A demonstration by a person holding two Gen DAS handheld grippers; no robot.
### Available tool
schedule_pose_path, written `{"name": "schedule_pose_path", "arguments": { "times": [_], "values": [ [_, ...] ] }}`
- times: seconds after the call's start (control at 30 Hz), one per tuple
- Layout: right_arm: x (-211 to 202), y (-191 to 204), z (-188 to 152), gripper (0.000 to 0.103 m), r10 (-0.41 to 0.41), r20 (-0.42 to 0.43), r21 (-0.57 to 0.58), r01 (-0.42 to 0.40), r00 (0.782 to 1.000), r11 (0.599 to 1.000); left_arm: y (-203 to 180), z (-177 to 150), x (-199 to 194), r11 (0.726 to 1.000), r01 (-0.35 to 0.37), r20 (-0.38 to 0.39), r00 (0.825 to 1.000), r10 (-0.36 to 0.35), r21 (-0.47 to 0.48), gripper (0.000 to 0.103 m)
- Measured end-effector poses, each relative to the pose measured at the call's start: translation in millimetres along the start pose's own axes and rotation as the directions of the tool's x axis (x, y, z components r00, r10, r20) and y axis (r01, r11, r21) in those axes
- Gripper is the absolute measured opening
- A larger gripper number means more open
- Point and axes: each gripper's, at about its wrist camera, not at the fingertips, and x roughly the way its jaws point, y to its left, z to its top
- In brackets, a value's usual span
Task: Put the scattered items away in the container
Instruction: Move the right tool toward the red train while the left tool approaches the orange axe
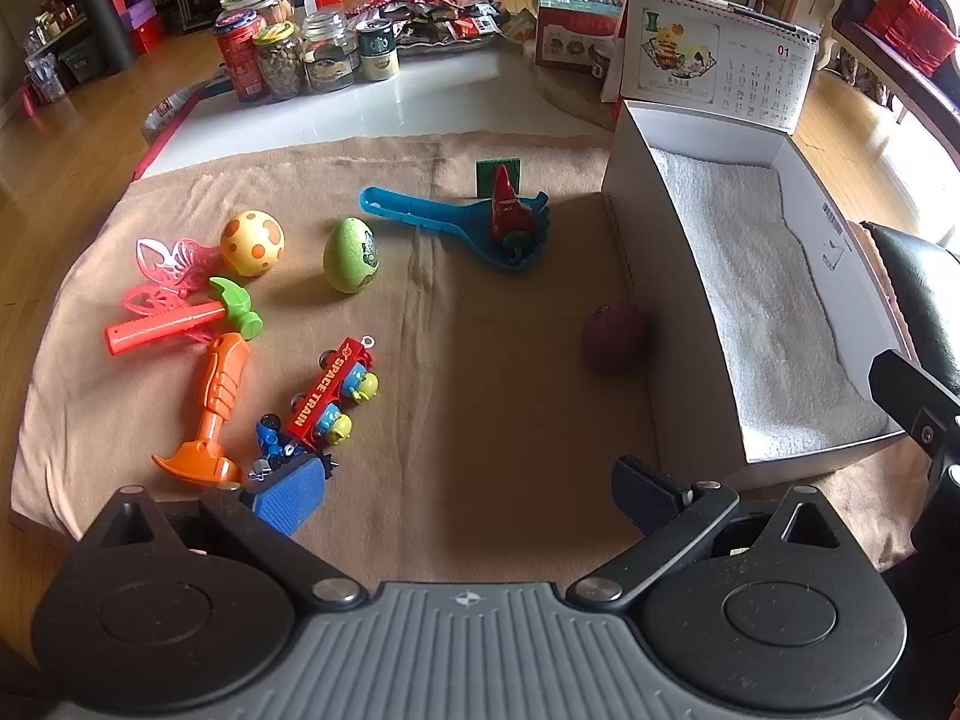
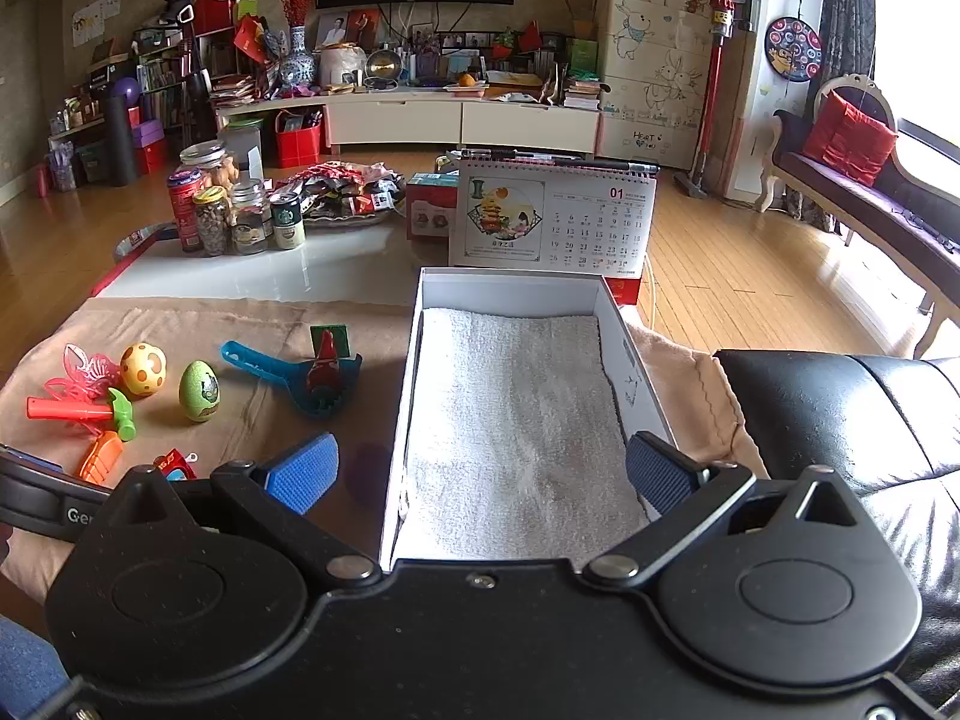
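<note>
On the tan cloth (image 1: 372,360) covering the table, at far left, lie a pink butterfly cutout (image 1: 168,276), a toy hammer (image 1: 186,318), a spotted yellow egg (image 1: 252,243) and an orange toy axe (image 1: 210,414). Just right of these sit a red toy train (image 1: 333,390) and a green egg (image 1: 351,255). Toward the middle, a blue scoop (image 1: 456,222) carries a red figure (image 1: 507,210). A dark purple ball (image 1: 615,339) rests beside the white box (image 1: 630,228), which holds only a white towel (image 1: 756,300). The left gripper (image 1: 468,495) hangs wide open over bare cloth; the right gripper (image 2: 480,471) gapes empty above the box.
</note>
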Motion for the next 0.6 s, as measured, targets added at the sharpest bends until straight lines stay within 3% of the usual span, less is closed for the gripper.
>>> {"name": "schedule_pose_path", "arguments": {
  "times": [0.6],
  "values": [
    [2.0, 5.5, -2.8, 0.100, 0.012, -0.007, -0.002, -0.012, 1.000, 1.000, 6.6, 2.2, 2.8, 0.999, -0.023, -0.017, 1.000, 0.022, -0.026, 0.102]
  ]
}}
